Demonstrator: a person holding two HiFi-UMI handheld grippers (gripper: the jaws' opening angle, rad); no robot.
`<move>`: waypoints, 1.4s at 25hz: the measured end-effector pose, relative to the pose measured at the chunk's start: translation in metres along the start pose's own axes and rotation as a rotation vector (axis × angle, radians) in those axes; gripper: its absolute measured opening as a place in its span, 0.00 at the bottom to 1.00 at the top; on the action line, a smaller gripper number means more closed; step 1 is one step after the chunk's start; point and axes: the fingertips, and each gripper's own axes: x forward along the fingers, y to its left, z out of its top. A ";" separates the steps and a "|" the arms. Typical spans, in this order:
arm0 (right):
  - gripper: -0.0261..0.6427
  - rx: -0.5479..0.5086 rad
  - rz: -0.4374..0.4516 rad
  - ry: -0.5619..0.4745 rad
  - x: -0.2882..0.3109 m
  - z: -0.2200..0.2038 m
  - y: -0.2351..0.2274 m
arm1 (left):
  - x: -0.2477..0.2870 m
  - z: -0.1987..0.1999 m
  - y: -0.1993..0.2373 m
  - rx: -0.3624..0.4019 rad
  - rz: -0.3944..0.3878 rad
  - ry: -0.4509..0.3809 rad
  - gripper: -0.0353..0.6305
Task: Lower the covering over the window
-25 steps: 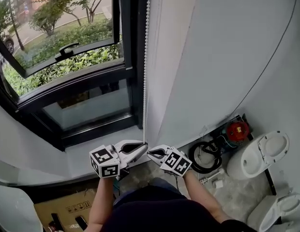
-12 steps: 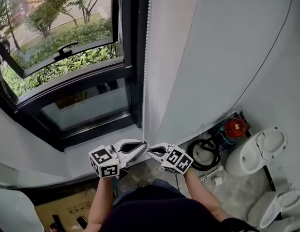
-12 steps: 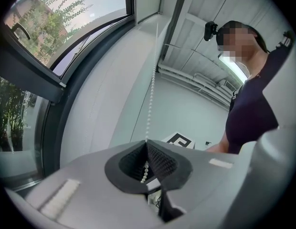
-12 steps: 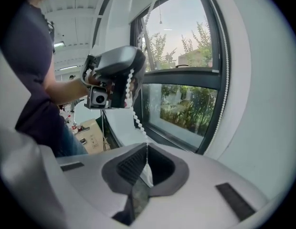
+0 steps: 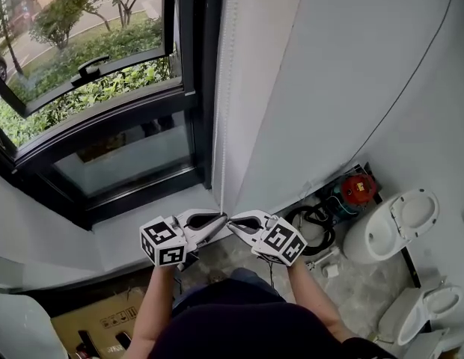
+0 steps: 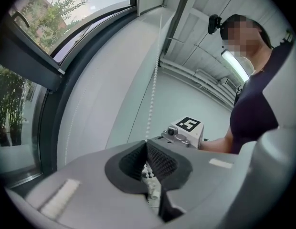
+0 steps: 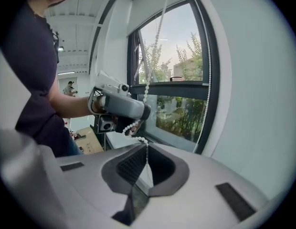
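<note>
Left gripper: the jaws are closed on the bead chain; beads and a small white plastic piece are seen pinched between the pads.
Right gripper: the jaws are closed on the same chain, just beside the left gripper, with a short slack bend of beads between the two.
Risk, slipping: the round beads may be let through the pads if the pull is made faster than the grip allows.
Risk, wrong strand: if the wrong run of the loop is drawn down, the blind would likely be raised instead.
Risk, jamming: if both runs are tensioned together, the mechanism could be locked or the chain strained.
Risk, slack: the loose bend could be caught on a jaw.
Where the chain is: it hangs along the right edge of the dark window frame, against the white wall.
How the covering looks: no blind is seen over the glass; it is judged to be rolled up out of view.
Chain's look: small white beads, drawn straight above the jaws.
</note>
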 end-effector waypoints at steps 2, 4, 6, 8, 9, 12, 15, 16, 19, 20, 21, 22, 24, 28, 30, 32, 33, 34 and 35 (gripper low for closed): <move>0.06 0.016 0.014 0.006 -0.004 0.001 0.001 | -0.001 0.001 0.005 -0.002 0.006 -0.001 0.07; 0.06 0.024 0.052 0.049 -0.008 -0.004 0.005 | -0.004 0.001 0.008 0.001 0.016 0.002 0.07; 0.06 0.017 0.086 0.090 -0.015 -0.007 0.005 | -0.005 0.002 0.011 -0.003 0.020 -0.009 0.07; 0.06 0.020 0.105 0.071 -0.026 0.002 0.003 | -0.006 0.000 0.012 -0.010 0.022 -0.016 0.07; 0.07 0.026 0.111 0.041 -0.032 0.011 0.002 | -0.006 -0.004 0.013 -0.013 0.024 -0.007 0.07; 0.08 0.021 0.112 -0.045 -0.050 0.042 -0.001 | -0.003 -0.022 0.012 -0.041 0.017 0.029 0.07; 0.11 -0.039 0.114 -0.032 -0.057 0.060 0.001 | -0.001 -0.030 0.005 -0.074 -0.013 0.012 0.07; 0.13 -0.061 0.120 -0.016 -0.057 0.062 0.004 | 0.000 -0.030 0.003 -0.074 -0.018 0.009 0.07; 0.16 -0.106 0.150 0.025 -0.059 0.066 0.012 | 0.001 -0.029 0.002 -0.067 -0.017 0.012 0.07; 0.16 -0.116 0.165 0.040 -0.060 0.066 0.015 | 0.000 -0.029 0.004 -0.069 -0.013 0.009 0.07; 0.16 -0.126 0.182 0.058 -0.062 0.065 0.018 | -0.002 -0.029 0.005 -0.072 -0.006 0.005 0.07; 0.16 -0.135 0.199 0.071 -0.064 0.064 0.021 | -0.003 -0.029 0.006 -0.072 0.002 0.002 0.07; 0.16 -0.143 0.222 0.053 -0.073 0.070 0.023 | -0.007 -0.029 0.008 -0.069 0.014 0.001 0.07; 0.16 -0.139 0.180 -0.085 -0.088 0.101 0.016 | -0.007 -0.029 0.010 -0.075 0.017 -0.002 0.07; 0.16 -0.129 0.143 -0.136 -0.088 0.113 0.009 | -0.005 -0.029 0.008 -0.076 0.011 -0.003 0.07; 0.16 -0.078 0.101 -0.199 -0.083 0.122 -0.002 | -0.002 -0.030 0.007 -0.078 0.002 -0.004 0.07; 0.16 -0.047 0.082 -0.227 -0.078 0.125 -0.008 | -0.001 -0.030 0.006 -0.079 -0.001 -0.005 0.07; 0.16 -0.021 0.071 -0.249 -0.072 0.127 -0.012 | 0.000 -0.030 0.006 -0.080 -0.004 -0.006 0.07; 0.16 -0.002 0.073 -0.267 -0.066 0.129 -0.013 | 0.001 -0.030 0.005 -0.080 -0.006 -0.005 0.07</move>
